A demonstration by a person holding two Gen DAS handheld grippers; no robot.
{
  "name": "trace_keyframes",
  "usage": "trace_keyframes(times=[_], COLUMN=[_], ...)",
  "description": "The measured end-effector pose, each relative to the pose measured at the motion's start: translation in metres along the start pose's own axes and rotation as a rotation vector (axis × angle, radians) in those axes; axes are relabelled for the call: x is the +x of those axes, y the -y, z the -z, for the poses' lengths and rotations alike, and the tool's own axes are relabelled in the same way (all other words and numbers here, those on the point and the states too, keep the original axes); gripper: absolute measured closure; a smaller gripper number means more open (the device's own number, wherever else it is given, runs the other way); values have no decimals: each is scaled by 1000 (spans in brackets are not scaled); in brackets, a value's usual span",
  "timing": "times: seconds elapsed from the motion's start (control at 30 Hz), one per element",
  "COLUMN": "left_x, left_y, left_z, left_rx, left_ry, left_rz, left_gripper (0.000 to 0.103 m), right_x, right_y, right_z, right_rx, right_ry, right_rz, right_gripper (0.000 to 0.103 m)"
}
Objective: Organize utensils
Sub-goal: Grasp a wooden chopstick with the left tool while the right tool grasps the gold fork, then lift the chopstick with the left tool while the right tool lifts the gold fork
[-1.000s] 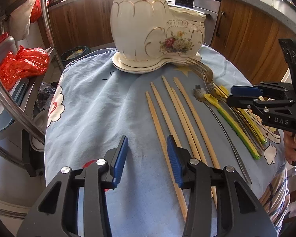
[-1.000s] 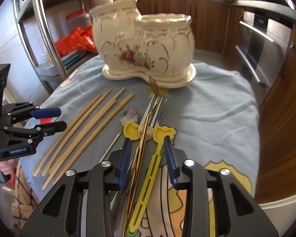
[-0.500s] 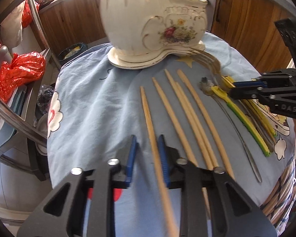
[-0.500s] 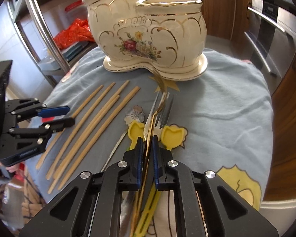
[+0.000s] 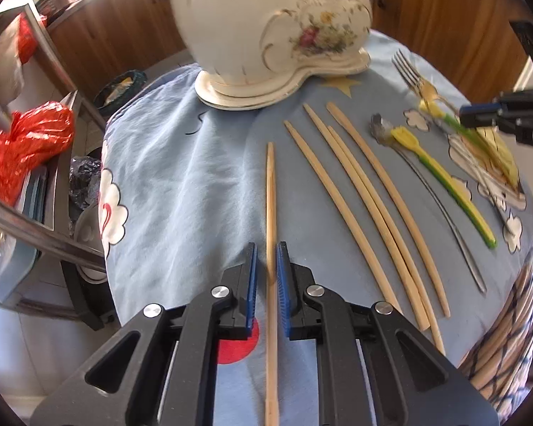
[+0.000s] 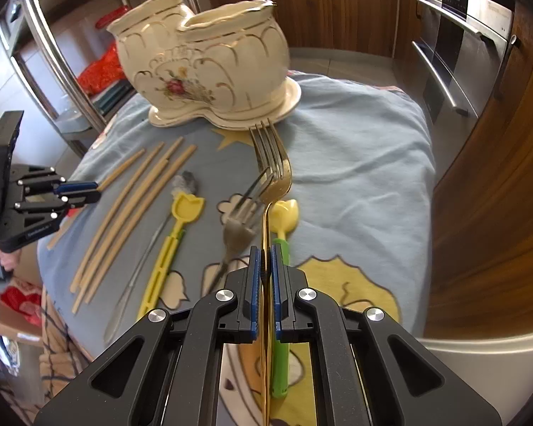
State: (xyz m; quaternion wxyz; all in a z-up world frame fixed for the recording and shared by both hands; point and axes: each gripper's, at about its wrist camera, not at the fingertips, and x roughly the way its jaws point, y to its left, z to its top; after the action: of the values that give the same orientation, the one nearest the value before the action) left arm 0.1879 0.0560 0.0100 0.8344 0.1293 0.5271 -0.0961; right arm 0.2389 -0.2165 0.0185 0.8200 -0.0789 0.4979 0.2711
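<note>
A cream two-pocket ceramic holder [image 5: 266, 28] [image 6: 209, 56] stands at the far side of the blue cloth. My left gripper [image 5: 266, 266] [image 6: 95, 191] has its jaws closing on the leftmost wooden chopstick [image 5: 270, 195], which runs between the blue pads. Three more chopsticks [image 5: 355, 195] [image 6: 131, 213] lie to its right. My right gripper [image 6: 263, 266] [image 5: 463, 115] is shut on the handle of a gold fork [image 6: 275, 177], tines raised toward the holder. A silver fork [image 6: 238, 227] and two yellow tulip-headed utensils [image 6: 181, 220] lie on the cloth below.
A thin metal spoon [image 6: 186, 183] lies beside the chopsticks. A steel rack post [image 6: 53, 56] and a red bag [image 5: 28, 142] are off the table's left side. An oven [image 6: 462, 53] and wooden cabinets [image 6: 497, 177] stand to the right. The cloth edge [image 5: 515, 284] drops away nearby.
Both grippers' jaws closed from wide apart. The left one took the leftmost chopstick, which swung away from the others. The right one took the gold fork and lifted it.
</note>
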Motion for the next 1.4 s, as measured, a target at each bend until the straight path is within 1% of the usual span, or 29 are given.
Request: trace_keyframes(times=[0.07, 0.17, 0.23, 0.3, 0.33, 0.37, 0.43, 0.5, 0.63, 0.67, 0.73, 0.87, 0.9, 0.93, 1.03, 1.13, 1.17, 1.27, 1.33, 1.4], left_x=[1, 4, 5, 6, 6, 6, 7, 7, 7, 6, 5, 3, 2, 1, -4, -7, -7, -3, 1, 2], left_y=[0, 0, 0, 1, 1, 1, -1, -2, -4, -5, -4, -5, -7, -8, -13, -17, -17, -18, -18, -17], left_z=[-3, -10, -13, -16, -17, -17, -19, -17, -14, -13, -10, -7, -7, -6, -5, -5, -4, -4, -4, -4], left_rx=[27, 60, 73, 81, 84, 83, 75, 68, 40, 34, 20, -10, -22, -32, -57, -62, -61, -60, -54, -51], left_ry=[-29, -71, -97, -113, -120, -124, -130, -124, -96, -89, -72, -45, -39, -34, -12, -8, -10, -28, -43, -49], left_rz=[3, 9, 12, 14, 15, 17, 23, 25, 34, 35, 29, 36, 42, 48, 51, 58, 60, 67, 68, 69], left_gripper=[91, 90, 90, 90, 90, 90, 90, 90, 95, 97, 97, 97, 98, 98, 98, 98, 98, 98, 97, 97], right_x=[4, 12, 16, 19, 21, 24, 31, 31, 23, 19, 12, 1, -3, -6, -14, -12, -10, -3, 3, 10], right_y=[1, -2, -3, -3, -3, -4, -7, -13, -17, -16, -15, -10, -8, -7, -4, -2, -3, -7, -13, -18], right_z=[-5, -12, -16, -22, -25, -26, -25, -23, -18, -17, -17, -17, -18, -19, -23, -25, -25, -22, -19, -18], right_rx=[-12, -41, -57, -66, -72, -83, -114, -148, -150, -148, -137, -109, -98, -89, -64, -54, -49, -55, -73, -92], right_ry=[-37, -83, -98, -115, -124, -138, -160, -141, -100, -90, -79, -54, -37, -24, 3, -21, -35, -66, -94, -124], right_rz=[-9, 19, 26, 20, 16, 31, 77, 119, 168, 172, 173, 139, 129, 120, 95, 67, 45, 2, -8, 0], right_gripper=[96, 95, 95, 93, 89, 86, 86, 92, 92, 92, 92, 93, 94, 100, 102, 102, 101, 97, 97, 97])
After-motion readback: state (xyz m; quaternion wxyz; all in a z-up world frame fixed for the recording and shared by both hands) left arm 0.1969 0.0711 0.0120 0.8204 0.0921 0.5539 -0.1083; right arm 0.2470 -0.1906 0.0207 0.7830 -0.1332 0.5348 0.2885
